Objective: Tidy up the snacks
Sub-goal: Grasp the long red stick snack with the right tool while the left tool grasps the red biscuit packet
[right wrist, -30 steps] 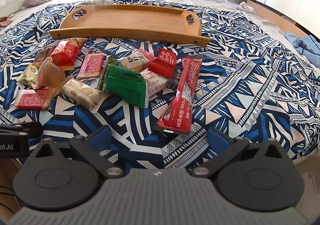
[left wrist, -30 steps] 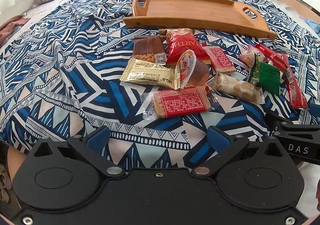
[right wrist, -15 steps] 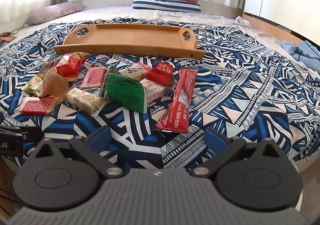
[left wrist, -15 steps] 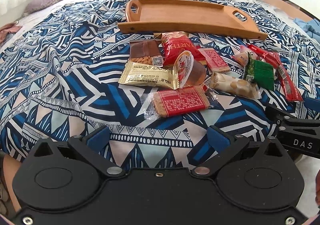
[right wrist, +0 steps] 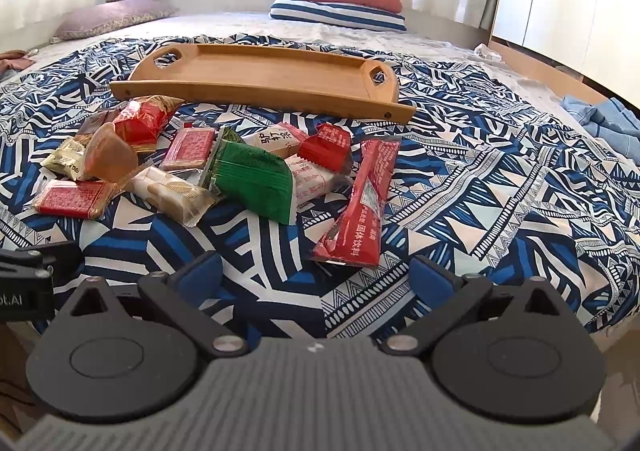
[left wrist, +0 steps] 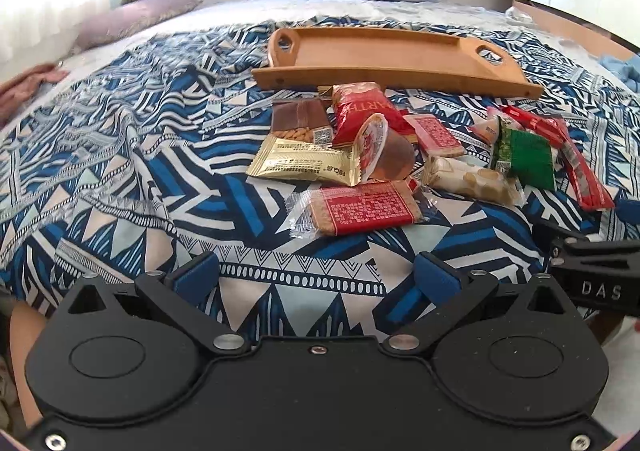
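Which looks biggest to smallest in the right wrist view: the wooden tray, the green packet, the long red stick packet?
1. wooden tray, clearly largest.
2. and 3. green packet and long red stick packet: similar apparent size, unranked.

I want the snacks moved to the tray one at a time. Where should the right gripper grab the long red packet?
Probably at the near end of the long red packet, coming straight ahead from the open right gripper. It lies flat and narrow, pointing almost at the gripper, with that end clear of the pile.
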A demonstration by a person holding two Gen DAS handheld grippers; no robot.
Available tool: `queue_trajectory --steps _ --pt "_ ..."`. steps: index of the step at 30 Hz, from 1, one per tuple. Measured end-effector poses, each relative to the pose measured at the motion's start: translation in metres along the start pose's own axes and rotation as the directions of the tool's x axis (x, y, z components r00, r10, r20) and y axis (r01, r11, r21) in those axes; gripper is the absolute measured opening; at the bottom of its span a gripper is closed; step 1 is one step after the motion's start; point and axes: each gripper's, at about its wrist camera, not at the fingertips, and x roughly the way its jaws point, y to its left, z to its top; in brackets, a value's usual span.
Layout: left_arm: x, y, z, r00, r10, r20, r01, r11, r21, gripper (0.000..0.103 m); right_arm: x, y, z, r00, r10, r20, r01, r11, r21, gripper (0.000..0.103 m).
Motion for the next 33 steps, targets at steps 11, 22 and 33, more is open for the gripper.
queue_trajectory --steps 11,22,33 --pt "-0.004 0.003 0.010 0.999 -0.033 -0.015 0.033 0.999 0.020 0.096 -0.020 -0.005 0.006 0.993 -0.027 0.118 0.027 1.000 0.000 0.103" --pt "-0.013 -0.011 0.017 0.989 -0.036 0.141 0.035 0.999 0.010 0.096 -0.020 -0.032 0.018 0.975 -0.110 0.191 0.090 0.990 0.111 0.092" --pt "-0.001 -0.015 0.013 0.988 -0.035 0.149 0.044 0.997 -0.056 0.098 -0.008 -0.038 0.017 0.979 -0.103 0.177 0.078 0.987 0.144 0.079"
